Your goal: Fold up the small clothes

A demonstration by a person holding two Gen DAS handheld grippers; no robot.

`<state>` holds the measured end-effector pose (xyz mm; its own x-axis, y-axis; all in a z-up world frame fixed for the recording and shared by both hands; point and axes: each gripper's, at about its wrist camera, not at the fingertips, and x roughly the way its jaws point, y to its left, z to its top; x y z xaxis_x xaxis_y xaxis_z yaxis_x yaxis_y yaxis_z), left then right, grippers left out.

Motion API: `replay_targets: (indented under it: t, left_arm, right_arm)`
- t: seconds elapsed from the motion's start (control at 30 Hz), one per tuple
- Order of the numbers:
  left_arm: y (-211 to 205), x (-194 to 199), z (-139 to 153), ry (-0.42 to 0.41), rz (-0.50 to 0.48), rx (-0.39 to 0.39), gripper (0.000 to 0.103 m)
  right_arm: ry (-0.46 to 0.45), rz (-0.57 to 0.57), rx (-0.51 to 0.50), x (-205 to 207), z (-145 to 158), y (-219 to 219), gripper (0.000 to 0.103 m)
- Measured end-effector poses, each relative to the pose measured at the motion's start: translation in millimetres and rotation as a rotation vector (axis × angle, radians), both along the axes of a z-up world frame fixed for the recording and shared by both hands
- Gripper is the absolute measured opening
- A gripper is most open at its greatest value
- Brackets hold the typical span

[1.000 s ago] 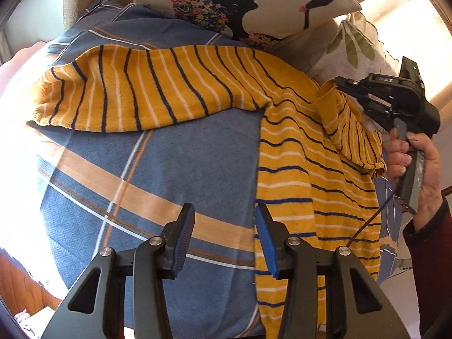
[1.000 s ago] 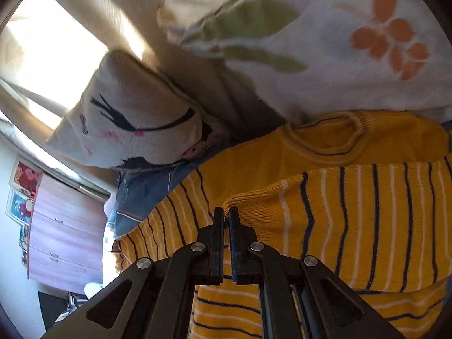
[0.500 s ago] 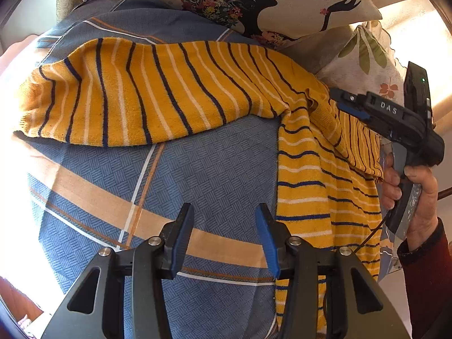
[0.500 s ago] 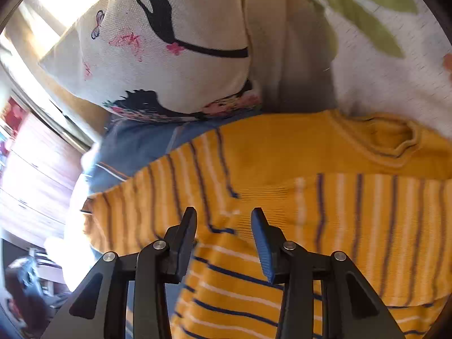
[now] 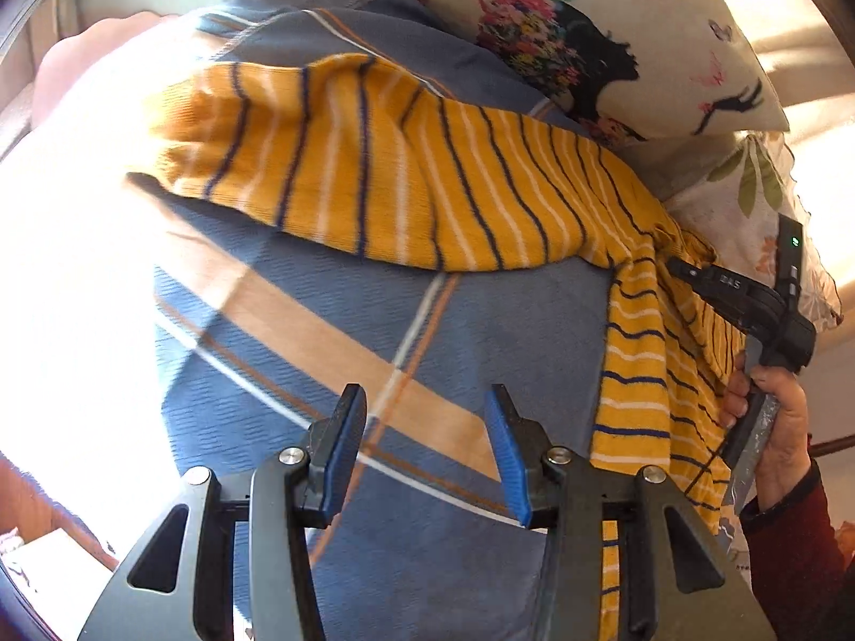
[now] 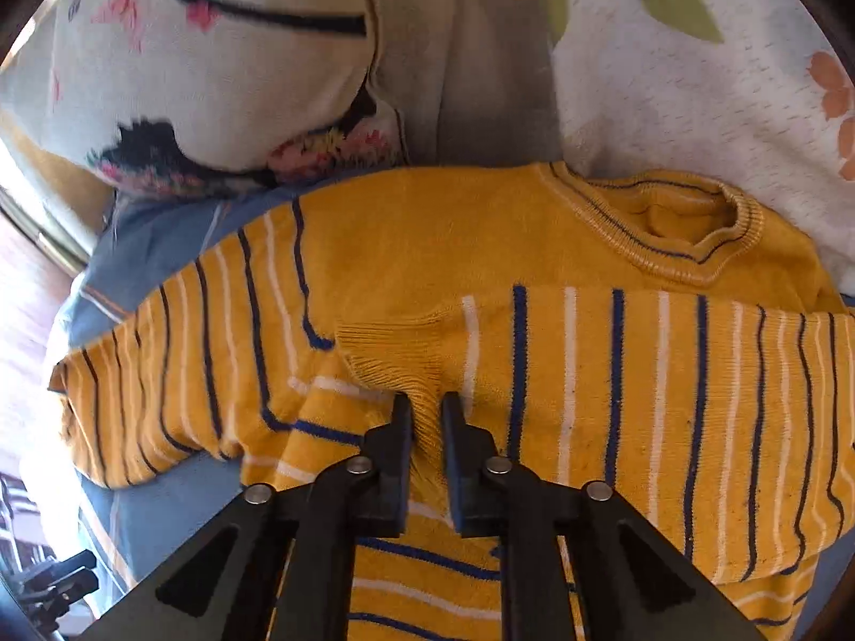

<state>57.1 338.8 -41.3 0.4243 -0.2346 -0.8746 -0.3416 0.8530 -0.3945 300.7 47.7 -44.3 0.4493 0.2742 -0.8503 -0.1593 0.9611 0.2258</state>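
A bed with a blue plaid bedspread carries the work, with two printed pillows at its head edge. The fingers of the right gripper are clenched on the ribbed cuff of one sleeve of the yellow striped sweater, which lies flat near the head of the bed with this sleeve laid across its chest, probably to make the first fold. The left gripper hangs over bare bedspread with its fingers released and nothing between them, while the other sleeve is stretched out toward the far side edge, likely the next part to fold in.
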Motion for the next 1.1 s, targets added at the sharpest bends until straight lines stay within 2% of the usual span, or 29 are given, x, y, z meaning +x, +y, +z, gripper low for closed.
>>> replay_targets:
  t: [0.13,0.23,0.3,0.33,0.4,0.53,0.6,0.67,0.7,0.73,0.77,0.87,0.93,1.1]
  left_arm:
    - [41.1,-10.7,-1.5,0.002,0.121,0.022,0.045]
    - [70.3,-7.9,-2.7,-0.013,0.193,0.048,0.045]
    - [87.7,-3.4,-2.8,-0.029,0.232,0.053,0.048]
    - [96.8,-0.4,-3.8,-0.04,0.25,0.044,0.053]
    - [109.9,7.6,-8.7,-0.055,0.281,0.01,0.056]
    - [123.1,34.7,-27.9,-0.064,0.298,-0.092,0.056]
    - [124.5,45.2,-26.9,-0.1,0.303,-0.088,0.058]
    - [125.1,57.0,-27.3,-0.097,0.309,-0.079,0.058]
    - [126.0,61.4,-27.2,-0.098,0.319,-0.08,0.048]
    - [126.9,66.4,-27.0,-0.093,0.322,-0.08,0.018]
    - [128.2,72.9,-26.4,-0.075,0.317,-0.077,0.004]
    - [123.3,80.2,-7.0,-0.104,0.336,-0.053,0.006]
    - [112.2,79.7,22.3,-0.159,0.308,0.002,0.006]
    - [23.9,90.9,102.4,-0.32,0.139,0.087,0.006]
  right_arm:
    - [-0.032,0.043,0.028,1.1,12.9,18.6,0.011]
    - [0.011,0.103,-0.009,8.8,-0.6,42.3,0.02]
    - [-0.004,0.091,-0.047,4.0,-1.2,46.9,0.024]
    - [-0.023,0.077,-0.037,-0.2,3.1,45.5,0.027]
    - [-0.055,0.06,-0.012,-13.4,14.3,41.0,0.039]
    - [-0.122,0.06,-0.006,-47.2,35.6,33.2,0.044]
    - [-0.136,0.052,-0.003,-65.6,42.3,25.7,0.049]
    - [-0.134,0.028,-0.014,-83.9,41.8,17.9,0.051]
    - [-0.129,0.014,-0.021,-91.2,40.7,13.6,0.051]
    - [-0.119,-0.005,-0.033,-99.3,38.2,6.7,0.051]
    - [-0.11,-0.02,-0.042,-105.7,36.2,-0.4,0.051]
    - [-0.081,-0.068,-0.055,-126.3,31.3,-28.8,0.051]
    - [-0.061,-0.111,-0.044,-139.7,28.0,-53.4,0.051]
    - [-0.053,-0.198,0.019,-162.1,19.1,-108.5,0.051]
